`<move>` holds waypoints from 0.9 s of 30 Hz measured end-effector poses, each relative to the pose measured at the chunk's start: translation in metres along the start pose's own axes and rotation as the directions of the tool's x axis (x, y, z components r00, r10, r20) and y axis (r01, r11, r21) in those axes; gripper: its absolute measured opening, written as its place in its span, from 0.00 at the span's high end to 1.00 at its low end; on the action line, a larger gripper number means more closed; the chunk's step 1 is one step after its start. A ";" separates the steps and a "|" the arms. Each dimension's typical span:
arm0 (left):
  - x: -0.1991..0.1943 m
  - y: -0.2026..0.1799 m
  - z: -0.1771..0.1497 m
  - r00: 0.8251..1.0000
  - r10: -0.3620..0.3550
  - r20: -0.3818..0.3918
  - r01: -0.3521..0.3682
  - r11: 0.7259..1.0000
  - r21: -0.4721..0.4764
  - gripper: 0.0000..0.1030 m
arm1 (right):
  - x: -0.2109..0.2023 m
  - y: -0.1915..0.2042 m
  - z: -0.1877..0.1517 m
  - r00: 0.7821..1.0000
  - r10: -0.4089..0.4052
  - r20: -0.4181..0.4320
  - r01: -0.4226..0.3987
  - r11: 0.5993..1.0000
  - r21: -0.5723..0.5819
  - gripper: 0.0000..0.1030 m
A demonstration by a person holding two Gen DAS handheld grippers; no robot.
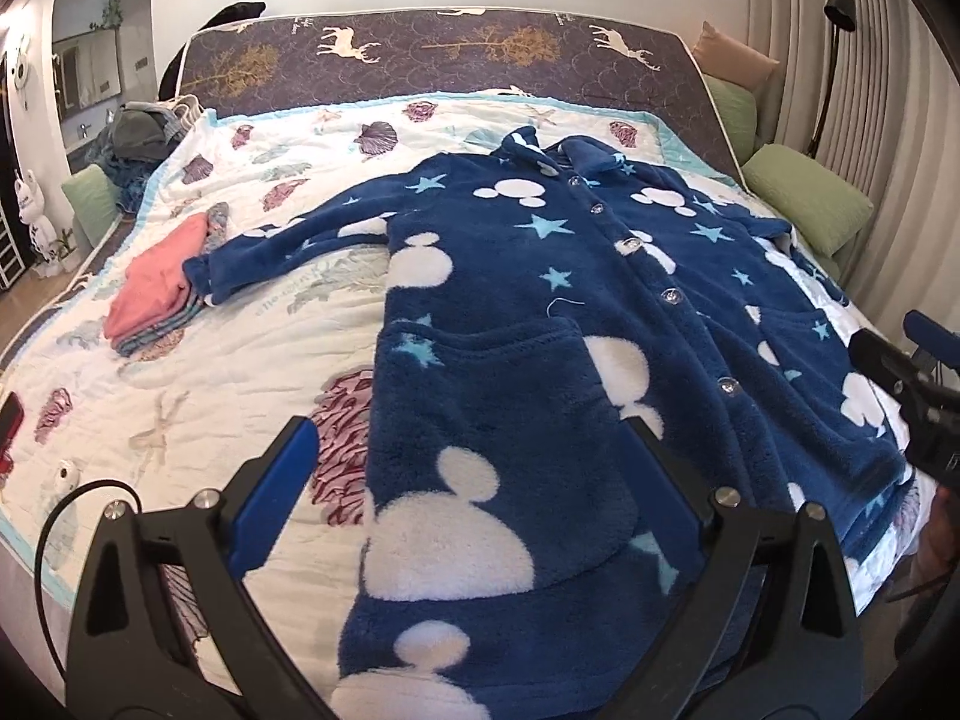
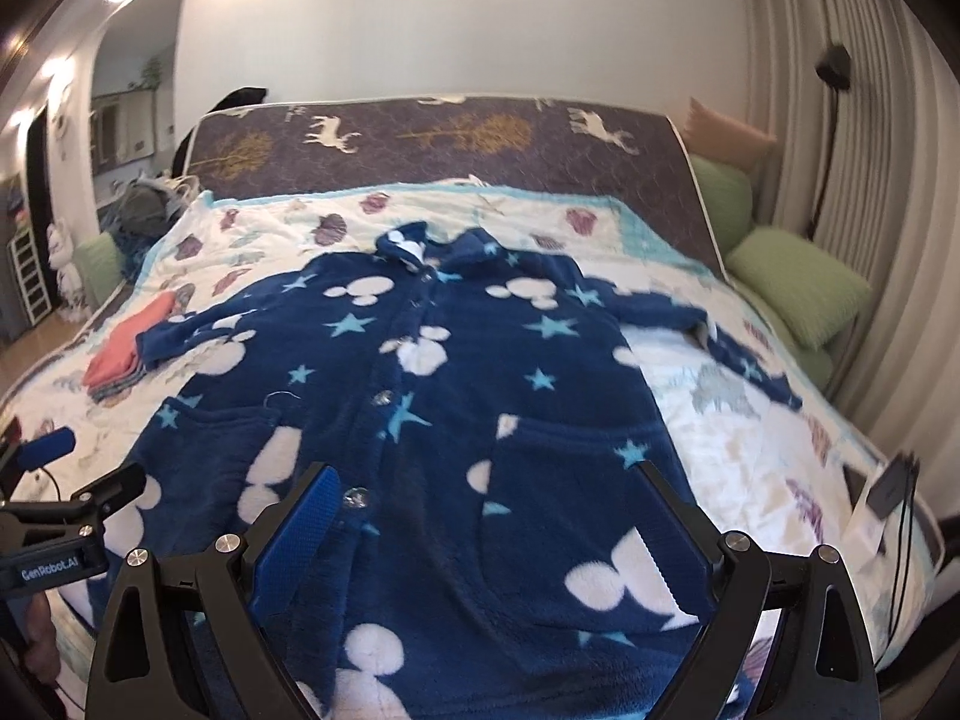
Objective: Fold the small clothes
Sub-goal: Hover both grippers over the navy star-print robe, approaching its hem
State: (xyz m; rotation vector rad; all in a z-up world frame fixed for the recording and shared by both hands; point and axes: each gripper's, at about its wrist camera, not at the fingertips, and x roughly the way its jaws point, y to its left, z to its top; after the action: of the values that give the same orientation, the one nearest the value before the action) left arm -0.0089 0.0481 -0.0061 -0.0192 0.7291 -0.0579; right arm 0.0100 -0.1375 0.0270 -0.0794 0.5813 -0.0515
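I judge this garment barely begun: the blue fleece robe (image 1: pixel 540 324) lies spread flat and buttoned on the bed (image 1: pixel 180 396), collar toward the headboard (image 1: pixel 420 60), both sleeves stretched out to the sides, no fold yet made in it. A small stack of folded clothes (image 1: pixel 153 294), pink on top, sits near the bed's left side, touching the cuff of the left sleeve, so some pieces look already done. My left gripper (image 1: pixel 474 456) hangs wide open over the robe's lower left edge, holding nothing; my right gripper (image 2: pixel 486 498) is equally spread and empty above the hem near the right pocket. There is bare quilt to the left of the robe for folding inward, though the stack crowds that sleeve. On the right, the other sleeve (image 2: pixel 732 354) runs close to the bed's edge, beside green cushions (image 2: pixel 798 282), so room there is tighter.
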 end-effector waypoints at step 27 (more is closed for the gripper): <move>0.011 0.000 0.004 0.999 -0.026 -0.036 0.026 1.000 -0.007 0.04 | 0.009 0.005 -0.005 0.999 -0.020 -0.036 0.019 1.000 -0.007 0.05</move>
State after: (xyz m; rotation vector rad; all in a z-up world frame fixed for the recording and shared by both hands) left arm 0.0023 0.0479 -0.0100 -0.0337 0.7653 -0.0809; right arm 0.0148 -0.1332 0.0174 -0.0909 0.6173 -0.0702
